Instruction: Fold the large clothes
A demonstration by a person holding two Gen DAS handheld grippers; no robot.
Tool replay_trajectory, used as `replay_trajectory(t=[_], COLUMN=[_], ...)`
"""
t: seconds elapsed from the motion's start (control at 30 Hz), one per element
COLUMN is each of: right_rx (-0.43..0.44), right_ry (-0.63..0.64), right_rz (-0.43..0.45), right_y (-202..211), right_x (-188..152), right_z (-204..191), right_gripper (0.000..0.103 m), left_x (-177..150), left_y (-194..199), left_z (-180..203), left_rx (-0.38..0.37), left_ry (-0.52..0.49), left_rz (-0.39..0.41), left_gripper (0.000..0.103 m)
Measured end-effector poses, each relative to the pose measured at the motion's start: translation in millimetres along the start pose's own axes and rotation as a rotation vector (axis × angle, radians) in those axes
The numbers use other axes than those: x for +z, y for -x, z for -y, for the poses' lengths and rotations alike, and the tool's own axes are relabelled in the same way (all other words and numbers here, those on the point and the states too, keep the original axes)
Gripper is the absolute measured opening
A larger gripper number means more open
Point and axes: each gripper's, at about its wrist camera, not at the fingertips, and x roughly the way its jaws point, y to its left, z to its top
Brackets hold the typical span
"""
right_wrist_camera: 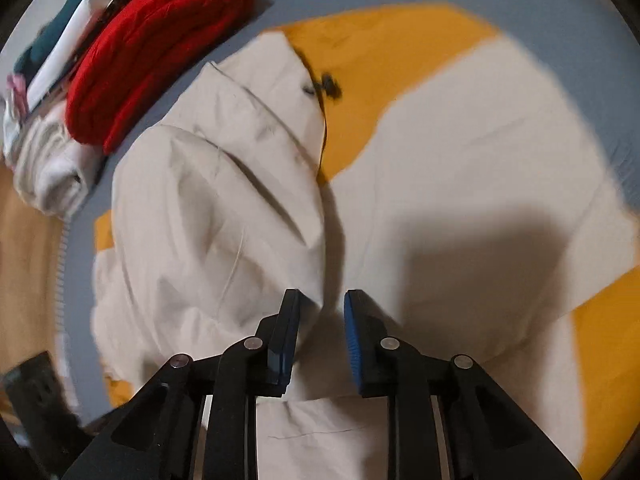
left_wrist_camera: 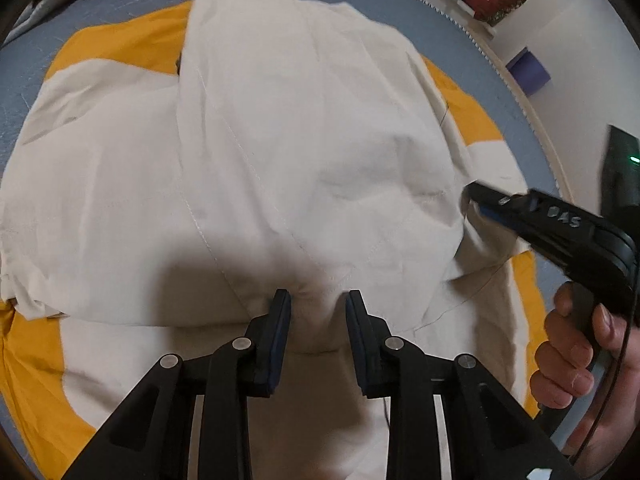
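1. Between my left gripper point(left_wrist_camera: 316, 300) fingers, at six o'clock, a ridge of the cream garment point(left_wrist_camera: 280, 140) sits pinched; I judge a fold is being laid down.
2. At three o'clock the right gripper point(left_wrist_camera: 472, 196) bites the fold's side edge, though its own view point(right_wrist_camera: 322, 304) leaves the pinch unclear.
3. Next I'd lower both together, then release.
4. Beyond, at twelve, a red bundle point(right_wrist_camera: 156, 52) lies on the grey bed point(left_wrist_camera: 140, 0).
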Motion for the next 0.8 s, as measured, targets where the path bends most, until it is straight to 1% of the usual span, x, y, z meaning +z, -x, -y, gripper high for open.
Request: replay_trajectory(t=[0.07, 0.1, 0.17, 0.2, 0.23, 0.27, 0.3, 0.33, 0.37, 0.4, 0.5, 0.57, 0.6, 0.63, 0.67, 0.7, 0.73, 0.77, 0.8], right_rx=[-0.040, -0.033, 0.034, 0.078, 0.113, 0.159, 0.188, 0.181, 0.136, 0.080, 0.056, 0.091, 0.089, 0.068, 0.006, -0.029, -0.024, -0.007, 0.012], right_ry=[0.033, 0.049, 0.105, 0.148, 0.178, 0.209, 0.227, 0.244, 0.257, 0.264, 0.285, 0.342, 0.378, 0.411, 0.454, 0.451, 0.415, 0.373, 0.351], right_rz=[0.095, 0.166, 0.240, 0.255, 0.250, 0.214, 0.149, 0.065, -0.016, -0.063, -0.008, 0.031, 0.023, -0.006, -0.061, -0.065, -0.046, -0.015, 0.042], right_y=[19.6, 34.9, 51.6, 55.4, 53.8, 46.3, 32.3, 14.6, -4.1, -16.5, -3.6, 10.5, 9.2, 7.2, -1.2, 2.6, 15.1, 37.0, 66.4], right_x=[1.8, 1.9, -0.9, -2.9, -5.9, -10.2, -15.0, -22.2, -31.8, -39.9, -49.1, -57.8, -64.8, -73.2, -82.2, -88.3, -90.2, -90.2, -90.2], right_z=[-8.2, -15.0, -29.1, -36.3, -43.9, -51.0, -54.8, -58.9, -59.4, -55.6, -59.8, -71.3, -75.8, -77.9, -79.3, -75.7, -70.1, -64.8, -61.1], right_gripper=[0.026, 0.026, 0.029, 0.030, 0.033, 0.037, 0.039, 0.039, 0.039, 0.039, 0.039, 0.039, 0.039, 0.039, 0.039, 0.039, 0.039, 0.039, 0.039], left_x=[3.1, 5.0, 7.8, 9.0, 10.6, 11.4, 12.5, 13.1, 12.3, 11.4, 7.3, -1.0, -5.8, -11.3, -14.9, -21.6, -29.6, -42.9, -49.9], left_y=[8.1, 13.8, 24.1, 29.5, 36.2, 41.9, 49.2, 56.2, 62.0, 71.5, 97.7, 122.2, 134.5, 146.6, 155.5, 169.6, 184.8, 205.6, 216.1], left_z=[-2.8, -5.6, -13.5, -17.1, -21.0, -24.5, -27.7, -29.4, -30.5, -32.7, -39.9, -45.2, -46.5, -47.4, -47.2, -49.0, -51.3, -52.7, -52.8], left_rx=[-0.010, -0.014, -0.011, -0.006, 0.000, 0.004, 0.009, 0.015, 0.020, 0.028, 0.057, 0.074, 0.081, 0.087, 0.091, 0.093, 0.091, 0.093, 0.095], left_ry=[0.013, 0.024, 0.048, 0.059, 0.069, 0.074, 0.077, 0.077, 0.075, 0.071, 0.055, 0.043, 0.037, 0.033, 0.030, 0.027, 0.025, 0.026, 0.033], left_rz=[0.026, 0.045, 0.081, 0.100, 0.120, 0.134, 0.150, 0.166, 0.180, 0.199, 0.249, 0.294, 0.319, 0.342, 0.362, 0.387, 0.415, 0.455, 0.475], left_gripper=[0.026, 0.026, 0.026, 0.026, 0.026, 0.026, 0.026, 0.026, 0.026, 0.026, 0.025, 0.026, 0.026, 0.026, 0.025, 0.025, 0.025, 0.025, 0.026])
